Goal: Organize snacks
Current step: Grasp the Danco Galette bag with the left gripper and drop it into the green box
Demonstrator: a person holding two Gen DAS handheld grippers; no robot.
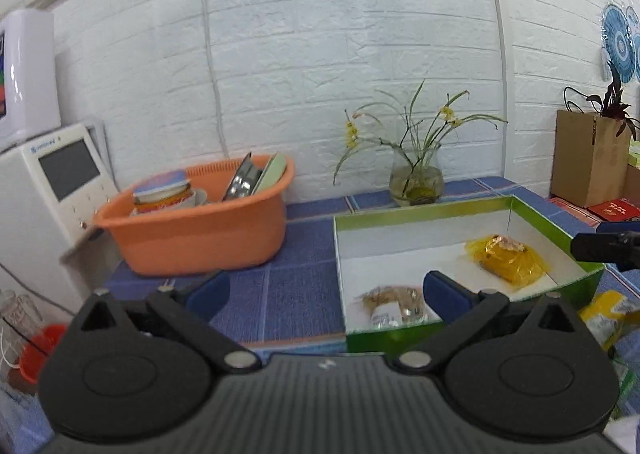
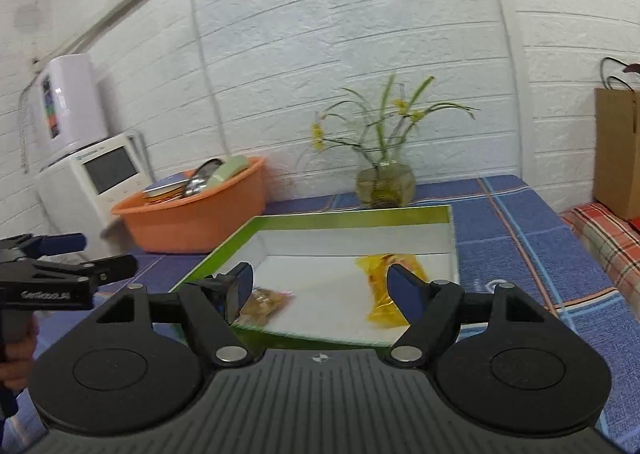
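Two snacks already lie inside the green box [image 1: 424,210] on the blue tiled worktop [image 1: 308,254]: a yellow-wrapped snack [image 1: 506,258] toward its far right part and a brown snack packet [image 1: 394,304] at its near edge, the two apart from each other on the white floor of the box. The left hand-held gripper [image 1: 326,294] hovers over the worktop at the box's near left corner with its fingers spread wide and nothing between them. The right hand-held gripper [image 2: 320,282] hangs over the near edge of the box, likewise spread apart and empty. At least one more yellow packet [image 1: 604,318] lies outside the box, just beside its right wall, so the sorting looks partly done, with that packet, and perhaps others out of view, left to bring in. An orange basin [image 1: 192,230] of dishes and a glass vase [image 1: 416,176] stand behind, apart from the work.
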